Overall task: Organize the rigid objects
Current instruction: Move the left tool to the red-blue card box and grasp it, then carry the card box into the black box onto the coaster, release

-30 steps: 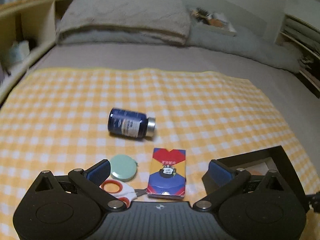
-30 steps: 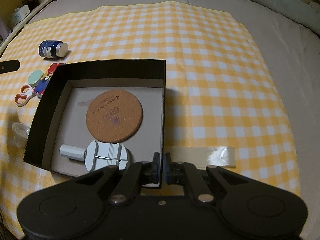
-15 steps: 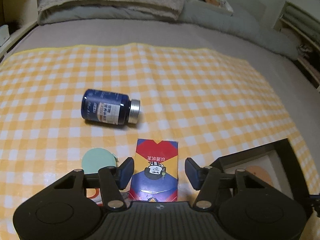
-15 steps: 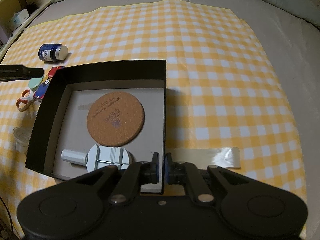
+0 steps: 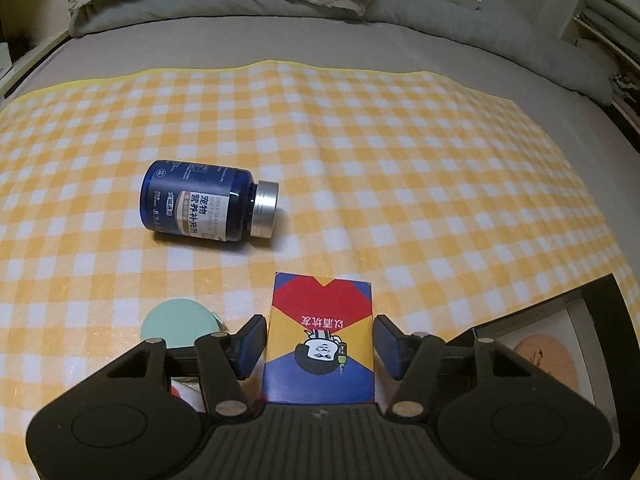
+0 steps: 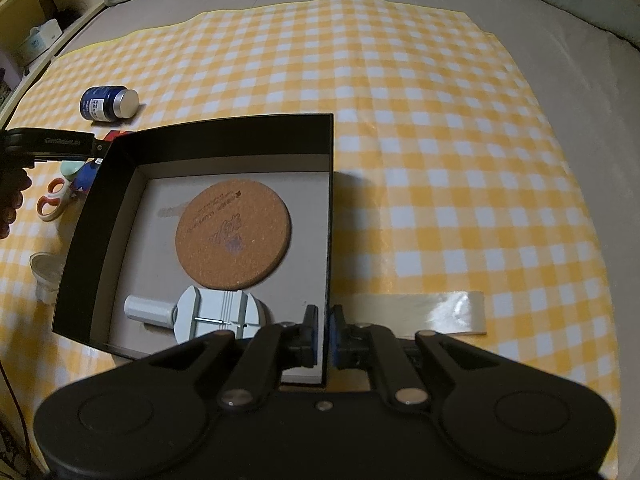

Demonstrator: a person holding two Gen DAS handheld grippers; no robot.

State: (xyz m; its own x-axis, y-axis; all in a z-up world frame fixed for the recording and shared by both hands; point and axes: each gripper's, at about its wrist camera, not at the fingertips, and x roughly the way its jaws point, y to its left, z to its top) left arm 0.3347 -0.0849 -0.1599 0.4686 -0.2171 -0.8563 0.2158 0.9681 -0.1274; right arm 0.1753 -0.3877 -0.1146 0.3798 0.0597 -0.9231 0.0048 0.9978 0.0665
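A card box [image 5: 320, 320] in red, yellow and blue lies flat on the checked cloth. My left gripper [image 5: 320, 340] straddles it, jaws opening, and both pads sit close beside its long sides. A blue pill bottle [image 5: 200, 204] lies on its side further off. A mint-green disc [image 5: 176, 324] rests left of the card box. My right gripper [image 6: 324, 332] is shut on the right wall of the black box [image 6: 224, 132], near its front corner. Inside lie a cork coaster [image 6: 234, 234] and a white tool [image 6: 212, 316].
Orange-handled scissors [image 6: 52, 200] and a small clear cup [image 6: 46, 272] lie left of the black box. A strip of clear tape [image 6: 420, 312] sticks to the cloth on its right. Pillows and shelves stand beyond the cloth's far edge.
My left gripper has come down and forward over the card box, its jaws have narrowed from wide open, and the box now sits between the pads. The right gripper has kept still.
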